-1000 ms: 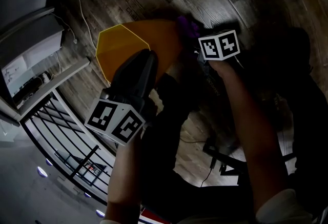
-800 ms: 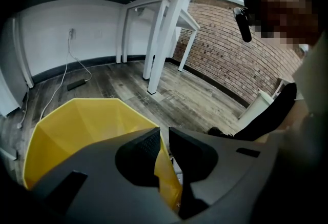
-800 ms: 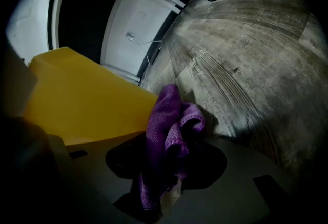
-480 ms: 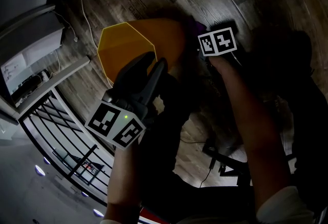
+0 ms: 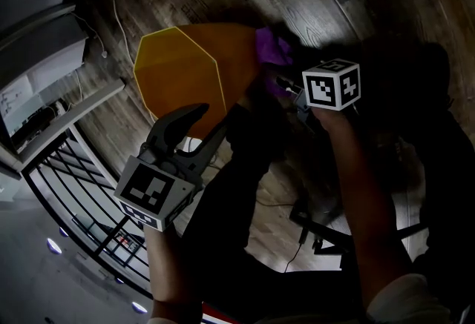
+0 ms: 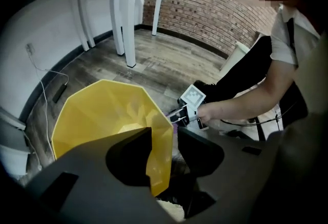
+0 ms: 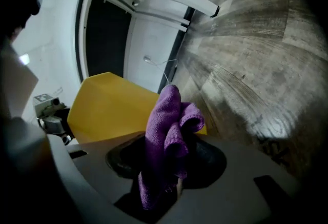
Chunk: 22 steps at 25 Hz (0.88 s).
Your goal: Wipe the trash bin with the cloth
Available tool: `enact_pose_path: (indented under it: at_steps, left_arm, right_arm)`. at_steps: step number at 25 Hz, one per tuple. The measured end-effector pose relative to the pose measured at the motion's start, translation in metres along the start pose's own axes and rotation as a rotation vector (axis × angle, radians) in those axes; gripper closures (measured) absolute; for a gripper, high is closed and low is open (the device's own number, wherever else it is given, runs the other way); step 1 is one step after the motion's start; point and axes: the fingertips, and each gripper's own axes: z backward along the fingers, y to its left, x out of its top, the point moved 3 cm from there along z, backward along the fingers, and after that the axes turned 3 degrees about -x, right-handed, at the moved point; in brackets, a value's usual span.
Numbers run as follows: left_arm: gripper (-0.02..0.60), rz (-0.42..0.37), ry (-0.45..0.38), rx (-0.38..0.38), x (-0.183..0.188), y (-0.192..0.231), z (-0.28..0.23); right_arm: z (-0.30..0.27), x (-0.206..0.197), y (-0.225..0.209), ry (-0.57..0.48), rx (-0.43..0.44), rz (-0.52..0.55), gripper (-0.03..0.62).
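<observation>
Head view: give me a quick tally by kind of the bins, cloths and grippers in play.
Trash bin: 1
Cloth: 1
Grippers: 2, left gripper and right gripper
Total: 4

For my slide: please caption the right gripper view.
Right tongs hold a purple cloth before the yellow trash bin.

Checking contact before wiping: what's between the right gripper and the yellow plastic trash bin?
The purple microfibre cloth, clamped in the right gripper, as the right gripper view shows.
</observation>
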Motion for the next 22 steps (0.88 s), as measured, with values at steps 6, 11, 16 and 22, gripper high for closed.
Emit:
enact_pose_path:
  at_steps: [6, 11, 16, 22]
  left_arm:
    - [0.536, 0.077, 0.036, -0.049, 0.001, -0.006, -0.014]
    - [0.552, 0.146, -0.004, -0.062, 0.013, -0.006, -0.024]
    - [0.551, 0.228, -0.125, -0.011, 0.039, 0.007, -0.031]
    - [0.551, 0.344, -0.278, 0.084, 0.061, 0.027, -0.031]
  right_arm:
    - [0.014, 0.011, 0.035, -0.061, 0.124, -0.004, 0.41]
    - [0.021, 0.024, 0.048, -0.082, 0.158, 0.026, 0.409]
    - [0.03, 0.034, 0.055, -0.12, 0.185, 0.021, 0.408]
    - [0.042, 0.047, 0.072, -0.149, 0.239, 0.071, 0.41]
